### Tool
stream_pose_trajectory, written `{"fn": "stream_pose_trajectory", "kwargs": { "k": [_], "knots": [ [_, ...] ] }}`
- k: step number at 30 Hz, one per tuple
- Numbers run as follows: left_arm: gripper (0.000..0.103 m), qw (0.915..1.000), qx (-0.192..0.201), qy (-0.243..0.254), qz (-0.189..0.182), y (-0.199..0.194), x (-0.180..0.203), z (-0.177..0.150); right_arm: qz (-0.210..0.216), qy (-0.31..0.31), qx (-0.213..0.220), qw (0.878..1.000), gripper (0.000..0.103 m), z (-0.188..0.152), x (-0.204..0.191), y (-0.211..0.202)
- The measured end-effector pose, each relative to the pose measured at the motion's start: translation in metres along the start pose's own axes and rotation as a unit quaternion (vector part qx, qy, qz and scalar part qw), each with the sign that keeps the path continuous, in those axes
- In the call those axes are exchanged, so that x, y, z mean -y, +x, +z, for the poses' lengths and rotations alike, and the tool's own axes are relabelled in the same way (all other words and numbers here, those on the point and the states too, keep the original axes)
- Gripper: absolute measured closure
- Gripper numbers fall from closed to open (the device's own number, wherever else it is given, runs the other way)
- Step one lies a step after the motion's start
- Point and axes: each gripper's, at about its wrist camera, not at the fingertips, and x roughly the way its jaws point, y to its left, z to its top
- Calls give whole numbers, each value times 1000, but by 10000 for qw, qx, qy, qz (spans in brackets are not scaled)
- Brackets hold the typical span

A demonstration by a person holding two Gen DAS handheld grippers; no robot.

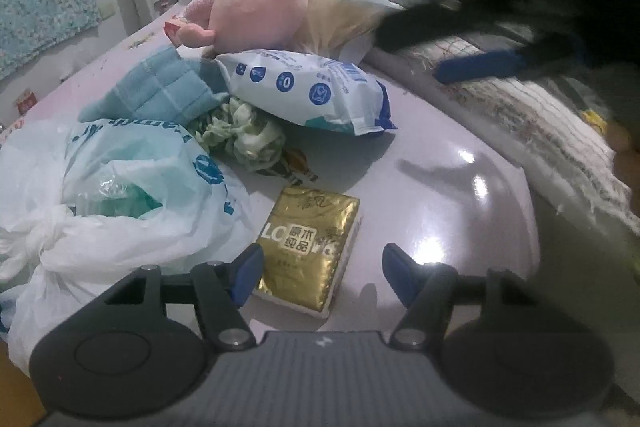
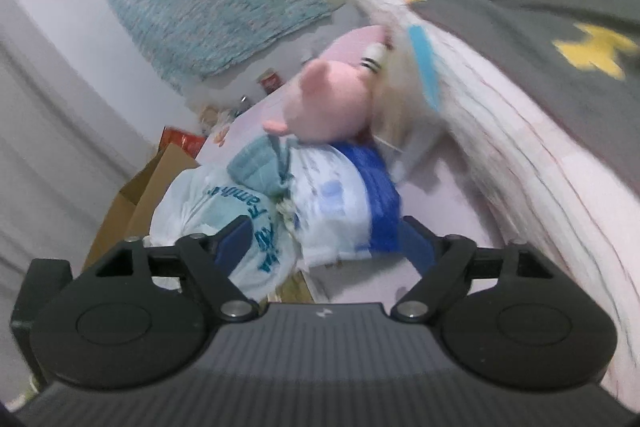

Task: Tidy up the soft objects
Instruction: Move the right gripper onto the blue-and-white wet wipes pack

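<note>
The left gripper [image 1: 318, 273] hangs released over a flat gold-foil tissue pack [image 1: 308, 251] on the glossy pale tabletop [image 1: 440, 187], its blue pads either side of the pack's near end and not pressing on it. The likely step is to take this pack: lower squarely, keep the pads on its two long edges, and close gently, since foil over soft tissue will slip or crumple under a skewed pinch. Beyond the gold pack lie a white-and-blue plastic wipes packet [image 1: 312, 91], a pink plush pig [image 1: 256, 15], a folded teal cloth [image 1: 160, 91] and, left of the pack, a knotted white plastic bag [image 1: 120, 195].

The right gripper [image 2: 320, 239], also unclenched and empty, faces the wipes packet [image 2: 340, 203] and bag [image 2: 200, 211]. Only the left view shows the gold pack clearly, and the right gripper [image 1: 476, 65] hovering beyond it; only the right view shows a brown cardboard box [image 2: 136, 195] past the table's edge.
</note>
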Motion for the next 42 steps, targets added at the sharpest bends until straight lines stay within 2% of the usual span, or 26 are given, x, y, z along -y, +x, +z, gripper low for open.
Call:
{"fn": "stream_pose_trajectory", "kwargs": {
  "k": [2,6,9,10,11,12,15,18,20,22,25,27,29,31,36,40,42],
  "knots": [
    [36,10000,-18,-22,2,2,0,1,-111,-370,-120,9992,12,11,-11,19],
    [35,10000,16,-12,59,3,1,-2,-517,-1154,-408,9911,8,20,-31,60],
    [33,10000,59,-27,63,3,2,-4,-1012,-1660,-626,9789,11,18,-39,92],
    [33,9999,74,-36,74,3,1,-5,-1148,-1677,-682,9767,17,17,-36,99],
    [33,9999,83,-42,94,3,2,-6,-1071,-1523,-750,9796,30,17,-31,102],
    [33,9999,84,-45,109,3,2,-6,-921,-1253,-774,9848,33,18,-26,101],
    [33,9999,111,-89,78,0,0,-9,-756,-716,-679,9922,38,20,-14,87],
    [33,9997,126,-184,21,-2,-5,-11,-158,451,-746,9961,40,17,16,69],
    [33,9995,132,-283,-27,-5,-7,-13,223,1215,-831,9889,40,7,36,56],
    [30,9993,135,-348,-97,-8,-10,-15,561,1903,-989,9751,40,-7,53,44],
    [29,9991,81,-392,-157,-12,-10,-19,747,2332,-1191,9622,39,-25,59,30],
    [29,9991,112,-378,-152,-16,-9,-23,589,2243,-1202,9653,38,-31,54,20],
    [27,9990,166,-394,-146,-20,-8,-26,183,1938,-1054,9752,36,-32,47,7],
    [27,9987,180,-454,-165,-22,-9,-27,-228,1585,-785,9840,29,-30,40,-6],
    [27,9983,246,-484,-229,-28,-5,-30,-1216,845,-295,9885,27,-23,26,-36],
    [27,9979,341,-467,-300,-36,1,-34,-1071,590,-225,9922,27,-16,14,-39],
    [27,9974,397,-481,-354,-39,2,-35,-1159,290,-209,9926,27,-13,5,-35]
  ]
}}
